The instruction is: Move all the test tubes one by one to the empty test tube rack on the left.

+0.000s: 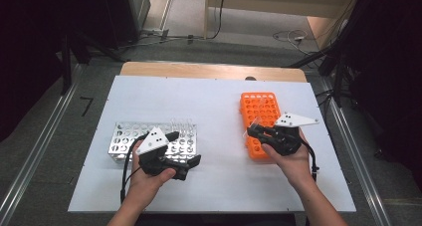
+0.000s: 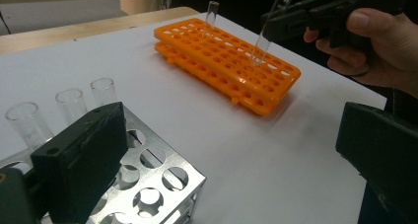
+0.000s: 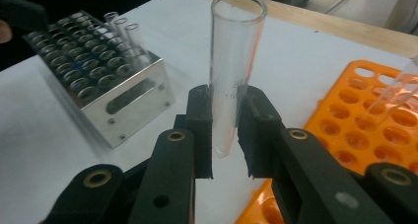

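A clear glass test tube, smooth and cylindrical, is pinched upright between the matte black pads of the right hand-held gripper, above the perforated orange plastic rack. The left hand-held gripper is held spread beside the shiny metal rack on the white worktop.

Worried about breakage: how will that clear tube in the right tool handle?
The tube looks like thin glass, so probably fragile. Smooth walls may slip between the pads. Being round, it would likely roll if laid on the table.
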{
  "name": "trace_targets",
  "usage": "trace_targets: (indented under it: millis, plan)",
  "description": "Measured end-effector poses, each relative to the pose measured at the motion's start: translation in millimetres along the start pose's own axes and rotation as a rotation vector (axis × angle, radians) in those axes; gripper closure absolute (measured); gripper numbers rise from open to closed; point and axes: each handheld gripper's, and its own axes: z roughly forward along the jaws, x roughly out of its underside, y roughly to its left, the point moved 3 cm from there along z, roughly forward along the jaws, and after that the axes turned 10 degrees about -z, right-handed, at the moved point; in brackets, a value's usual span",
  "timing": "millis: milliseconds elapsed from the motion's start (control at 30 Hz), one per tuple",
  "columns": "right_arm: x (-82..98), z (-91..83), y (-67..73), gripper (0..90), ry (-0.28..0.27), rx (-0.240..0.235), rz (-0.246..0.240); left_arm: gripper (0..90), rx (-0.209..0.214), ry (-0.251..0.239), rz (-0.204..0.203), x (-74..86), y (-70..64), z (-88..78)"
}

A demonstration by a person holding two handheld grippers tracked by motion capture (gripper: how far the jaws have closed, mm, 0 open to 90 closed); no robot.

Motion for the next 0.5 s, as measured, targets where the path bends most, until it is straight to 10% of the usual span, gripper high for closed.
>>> trace_targets:
  millis: [500]
  plan:
    - [6.3, -1.6, 52.1, 74.2, 0.026, -0.132, -0.076, 0.0, 0.062, 0.003, 0.017, -3.8, -18.3, 9.1]
